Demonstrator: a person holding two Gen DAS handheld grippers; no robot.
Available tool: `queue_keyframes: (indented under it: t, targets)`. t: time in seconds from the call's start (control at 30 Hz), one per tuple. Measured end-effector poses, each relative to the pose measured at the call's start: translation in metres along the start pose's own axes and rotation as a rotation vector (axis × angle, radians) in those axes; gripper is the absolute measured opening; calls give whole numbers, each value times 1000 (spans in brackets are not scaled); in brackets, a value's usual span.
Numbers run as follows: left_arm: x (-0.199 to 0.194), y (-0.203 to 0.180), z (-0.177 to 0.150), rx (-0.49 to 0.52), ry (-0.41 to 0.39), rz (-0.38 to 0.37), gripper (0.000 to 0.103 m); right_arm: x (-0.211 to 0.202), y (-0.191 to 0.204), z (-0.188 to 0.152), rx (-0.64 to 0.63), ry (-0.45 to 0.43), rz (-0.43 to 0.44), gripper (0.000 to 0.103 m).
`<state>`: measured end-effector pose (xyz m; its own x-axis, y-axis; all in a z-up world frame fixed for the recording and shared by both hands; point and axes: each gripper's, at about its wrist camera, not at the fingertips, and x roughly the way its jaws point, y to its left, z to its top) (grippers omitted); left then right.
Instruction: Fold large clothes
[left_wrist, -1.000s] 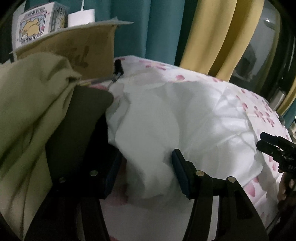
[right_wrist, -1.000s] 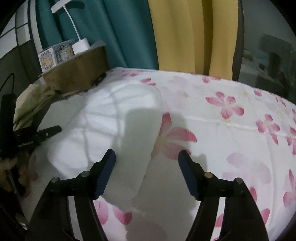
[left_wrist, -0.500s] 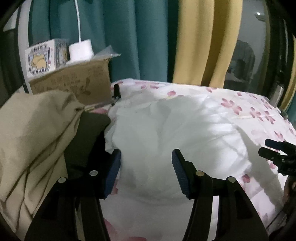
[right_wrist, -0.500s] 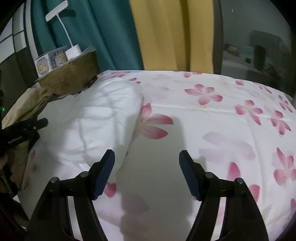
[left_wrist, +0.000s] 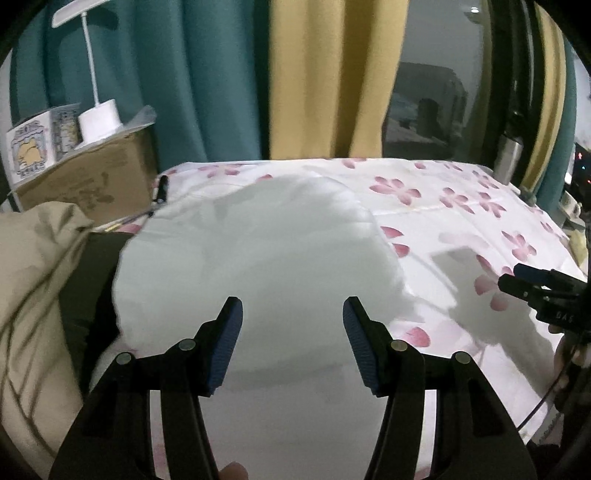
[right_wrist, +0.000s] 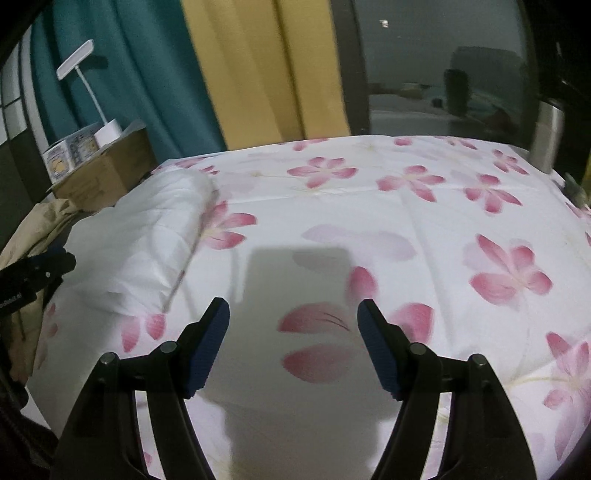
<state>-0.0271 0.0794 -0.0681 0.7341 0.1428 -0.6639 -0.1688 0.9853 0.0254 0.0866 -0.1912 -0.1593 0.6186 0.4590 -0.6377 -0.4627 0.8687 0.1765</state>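
**Both grippers held open above the bed, the white garment lying beside the pile**

At the far left of the left wrist view a beige cloth (left_wrist: 33, 295) is heaped up, with a dark garment (left_wrist: 92, 280) lying against its inner side. Behind them stands a cardboard box (left_wrist: 88, 181), carrying a small printed carton (left_wrist: 27, 151) and the round base of a white desk lamp (left_wrist: 98, 122). Teal curtains (left_wrist: 177, 81) and a yellow curtain (left_wrist: 317, 74) hang along the back.

The white garment (left_wrist: 251, 251) lies on the flowered bedsheet (left_wrist: 461, 206), touching the dark garment on its left edge and spreading toward the middle of the bed. It looks soft and rumpled; which piece of clothing it is I cannot tell. The left gripper (left_wrist: 292, 306) hangs over its near part, jaws standing wide apart with nothing between the blue pads; they do not touch the fabric.

Farther right the sheet lies bare, printed with pink blossoms. In the right wrist view the right gripper (right_wrist: 293, 310) hangs over this bare stretch, jaws also spread wide and empty, its shadow falling on the sheet just ahead. The white garment sits to its left there (right_wrist: 147, 236), well clear of the pads. At the right edge of the left wrist view the other gripper's dark tip shows above the sheet.
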Motion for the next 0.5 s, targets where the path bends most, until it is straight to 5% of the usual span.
queue_keyframes:
  t: [0.5]
  targets:
    - [15,-62,5,80,-12,52,66,-48,-53,-11,77,-62,-112,72]
